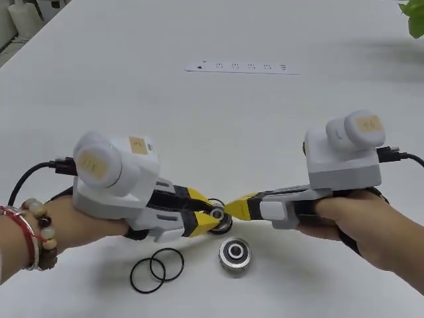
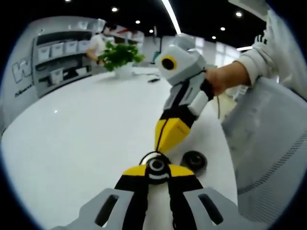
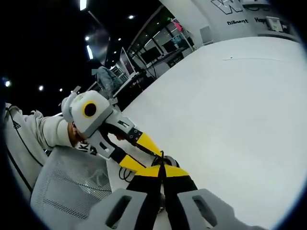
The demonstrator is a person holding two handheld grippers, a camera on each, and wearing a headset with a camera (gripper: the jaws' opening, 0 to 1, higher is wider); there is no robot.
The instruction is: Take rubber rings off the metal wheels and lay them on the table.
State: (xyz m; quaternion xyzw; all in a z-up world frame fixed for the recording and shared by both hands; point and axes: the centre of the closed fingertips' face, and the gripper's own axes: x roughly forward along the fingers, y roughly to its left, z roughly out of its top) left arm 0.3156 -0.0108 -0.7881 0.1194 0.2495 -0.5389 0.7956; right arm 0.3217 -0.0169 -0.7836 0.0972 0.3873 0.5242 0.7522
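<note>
Legible lettering: upper right of the right gripper view, "Diligent" on the wall (image 3: 216,26); left edge of the left gripper view, a large "W" on the curved wall (image 2: 19,93).

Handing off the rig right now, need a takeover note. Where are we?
Left gripper shut on a metal wheel.
Right gripper jaws together, tips at that wheel's rim; whether they pinch a ring is unclear.
Done: two rubber rings lie on the table, second wheel beside them.
Left: pull the held wheel's ring, lay it down.
</note>
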